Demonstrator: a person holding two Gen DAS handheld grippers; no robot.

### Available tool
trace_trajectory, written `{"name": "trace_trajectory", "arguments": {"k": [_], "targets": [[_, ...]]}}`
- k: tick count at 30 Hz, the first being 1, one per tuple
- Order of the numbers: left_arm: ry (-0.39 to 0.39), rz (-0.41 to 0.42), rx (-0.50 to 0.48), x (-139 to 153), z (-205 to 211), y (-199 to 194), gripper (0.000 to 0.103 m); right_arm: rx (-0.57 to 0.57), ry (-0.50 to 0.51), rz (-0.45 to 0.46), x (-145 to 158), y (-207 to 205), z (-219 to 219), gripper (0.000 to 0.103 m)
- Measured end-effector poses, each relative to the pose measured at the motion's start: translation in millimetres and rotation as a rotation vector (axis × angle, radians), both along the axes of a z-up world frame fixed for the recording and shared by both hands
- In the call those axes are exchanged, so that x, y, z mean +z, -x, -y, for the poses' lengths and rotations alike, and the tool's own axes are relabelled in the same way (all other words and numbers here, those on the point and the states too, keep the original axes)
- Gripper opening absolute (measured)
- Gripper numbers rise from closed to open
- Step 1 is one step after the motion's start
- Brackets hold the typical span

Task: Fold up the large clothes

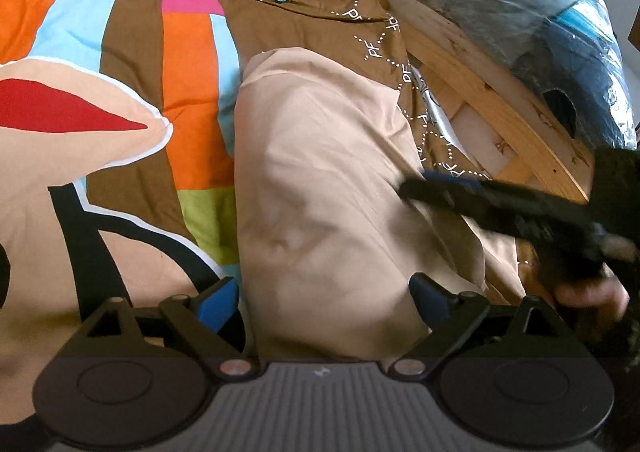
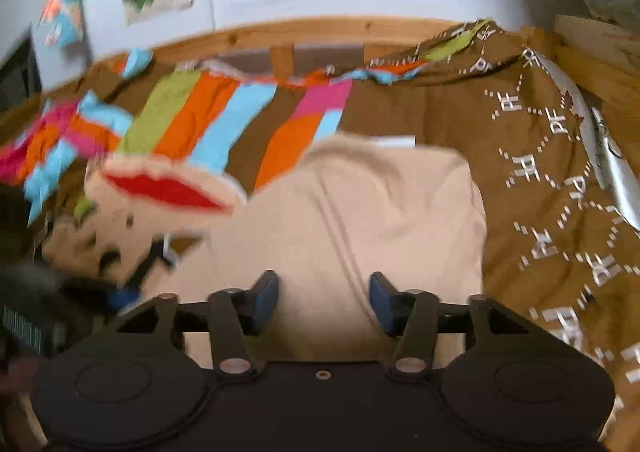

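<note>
**Both grippers hover open over beige garment**

Your left gripper and right gripper hang with jaws spread, holding nothing. The beige garment lies between and ahead of each pair, on the patterned bedspread.

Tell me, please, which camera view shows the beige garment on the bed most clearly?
The left wrist view is best: the beige garment is sharp there, its creases and folded edges plain, though the right gripper crosses one side. The right wrist view shows the garment more squarely but motion-blurred, with its near edge hidden behind the open fingers.
</note>
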State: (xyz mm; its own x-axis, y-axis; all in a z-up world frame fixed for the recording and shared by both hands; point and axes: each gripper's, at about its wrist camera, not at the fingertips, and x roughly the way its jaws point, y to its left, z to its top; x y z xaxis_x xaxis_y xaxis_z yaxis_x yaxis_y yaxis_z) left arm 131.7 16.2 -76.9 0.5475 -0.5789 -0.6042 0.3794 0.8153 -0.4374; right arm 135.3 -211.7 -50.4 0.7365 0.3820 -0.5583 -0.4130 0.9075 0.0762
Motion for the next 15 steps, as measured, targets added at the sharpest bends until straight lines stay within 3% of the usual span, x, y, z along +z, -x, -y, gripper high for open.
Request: {"name": "trace_trajectory", "arguments": {"k": [3, 6, 11, 15], "targets": [[0.001, -0.012, -0.001, -1.2, 0.3, -1.9, 0.095, -0.007, 0.101, 0.022, -18.3, 16.6, -2.6, 0.071], [-0.006, -0.017, -0.006, -1.5, 0.4, -1.8, 0.095, -0.058, 0.059, 0.013, -24.5, 18.0, 2.4, 0.077], [-0.003, -0.002, 0.004, -0.9, -1.7, 0.4, 0.096, -0.144, 0.011, 0.040, -8.8, 35.8, 20.1, 0.077], [-0.004, -0.004, 0.005, -1.3, -0.7, 0.2, 0.098, -0.334, -0.042, 0.061, 3.6, 57.1, 52.4, 0.077]]}}
